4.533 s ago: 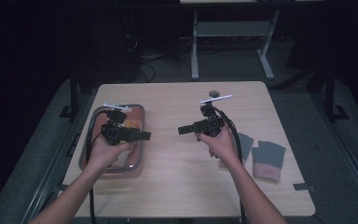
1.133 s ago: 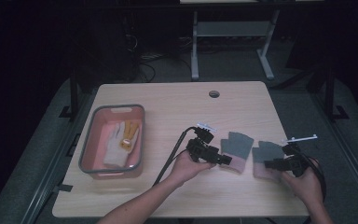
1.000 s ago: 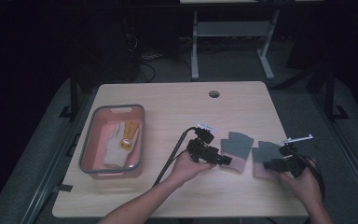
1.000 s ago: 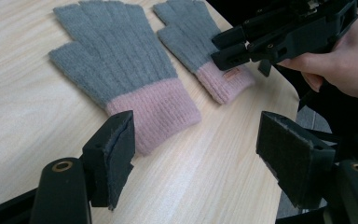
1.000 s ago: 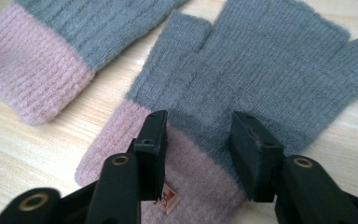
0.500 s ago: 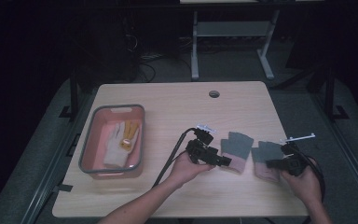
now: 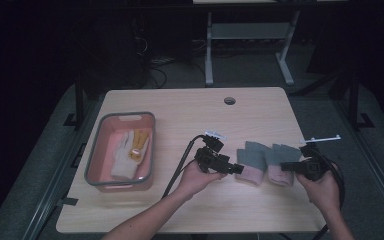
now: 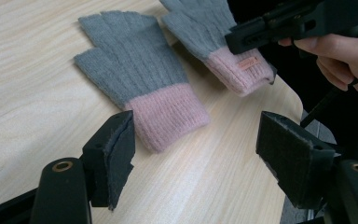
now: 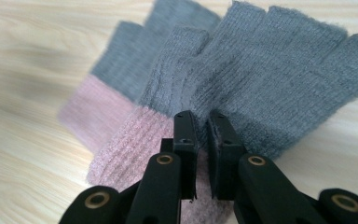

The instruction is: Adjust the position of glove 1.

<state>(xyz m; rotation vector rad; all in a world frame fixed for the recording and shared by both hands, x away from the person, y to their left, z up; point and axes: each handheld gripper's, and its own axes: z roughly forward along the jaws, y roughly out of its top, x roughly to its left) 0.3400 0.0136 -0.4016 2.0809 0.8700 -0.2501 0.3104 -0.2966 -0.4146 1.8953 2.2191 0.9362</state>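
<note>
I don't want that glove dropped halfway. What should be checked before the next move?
1. Right gripper shut on the right glove: ok, its jaws just closed on the knit.
2. Glove lifted free of the table: cannot tell.
3. Left gripper open: ok.
4. Left glove flat on the table, untouched: ok.
5. Tray has room beside the light gloves inside: ok.

Right gripper (image 9: 200, 126) jaws cover part of the near glove's (image 9: 261, 79) pink cuff; fabric between pads not resolvable. Far glove (image 9: 121, 84) blurred, half hidden behind it. Items in tray (image 7: 94, 165) too small to identify; maybe 2 gloves.
</note>
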